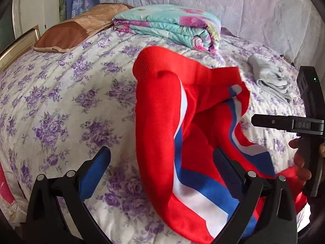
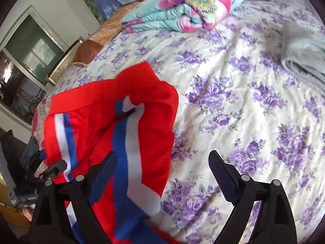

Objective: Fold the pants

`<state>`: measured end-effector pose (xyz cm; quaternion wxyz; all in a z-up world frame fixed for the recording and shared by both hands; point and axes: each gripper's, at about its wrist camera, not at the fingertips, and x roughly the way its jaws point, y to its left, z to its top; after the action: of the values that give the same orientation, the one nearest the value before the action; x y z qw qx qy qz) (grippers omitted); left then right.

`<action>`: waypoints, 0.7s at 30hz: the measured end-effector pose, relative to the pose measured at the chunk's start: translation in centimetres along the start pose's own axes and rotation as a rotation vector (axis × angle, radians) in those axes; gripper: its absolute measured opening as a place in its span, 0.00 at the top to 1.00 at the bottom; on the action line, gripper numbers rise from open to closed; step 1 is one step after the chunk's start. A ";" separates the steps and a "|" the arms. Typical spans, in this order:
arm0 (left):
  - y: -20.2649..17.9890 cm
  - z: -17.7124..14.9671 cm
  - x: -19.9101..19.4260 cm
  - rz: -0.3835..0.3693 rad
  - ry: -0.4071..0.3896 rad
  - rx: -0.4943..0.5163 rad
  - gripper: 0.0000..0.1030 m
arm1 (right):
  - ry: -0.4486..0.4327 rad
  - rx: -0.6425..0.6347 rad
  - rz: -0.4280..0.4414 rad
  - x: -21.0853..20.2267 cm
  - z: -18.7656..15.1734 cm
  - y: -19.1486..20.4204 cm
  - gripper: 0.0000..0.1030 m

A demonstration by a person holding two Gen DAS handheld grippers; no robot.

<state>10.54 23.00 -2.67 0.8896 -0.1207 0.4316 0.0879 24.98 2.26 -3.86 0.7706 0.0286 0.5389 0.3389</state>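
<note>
Red pants [image 1: 162,122] bunched mid-bed, waistband toward 12 o'clock. Soft, floppy, light (probably slides easy); grab waistband corners. Left tongs [image 1: 162,162] wide, pants between, not pinched. Right tongs [image 2: 162,166] wide, empty. Folded quilt [image 1: 170,24] at 12.

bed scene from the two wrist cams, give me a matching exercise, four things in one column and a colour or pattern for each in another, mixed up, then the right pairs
Things:
1. pants
2. folded quilt
3. bedspread
4. pillow

Colours or patterns:
A. cream with purple flowers
B. brown and tan
C. red with blue and white stripes
D. turquoise with pink flowers

Right pairs: 1-C, 2-D, 3-A, 4-B
</note>
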 end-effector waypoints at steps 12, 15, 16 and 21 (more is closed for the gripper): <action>2.4 -1.5 -3.6 -0.253 -0.111 -0.142 0.89 | -0.309 -0.288 -0.060 -8.2 8.4 9.0 0.98; 3.4 -2.4 -4.6 -0.197 -0.159 -0.185 0.89 | -0.310 -0.412 -0.103 -6.2 11.1 13.8 0.98; 3.8 -2.9 -4.5 -0.156 -0.166 -0.194 0.89 | -0.295 -0.446 -0.115 -4.6 11.9 15.0 0.97; 6.5 -5.5 -1.1 -0.063 0.027 -0.242 0.50 | -0.191 -0.468 -0.397 2.1 10.9 13.4 0.72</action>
<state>4.07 27.60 -6.00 0.8649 -0.2419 0.4259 0.1099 28.11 17.24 4.44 0.8543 -0.2235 0.3668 0.2926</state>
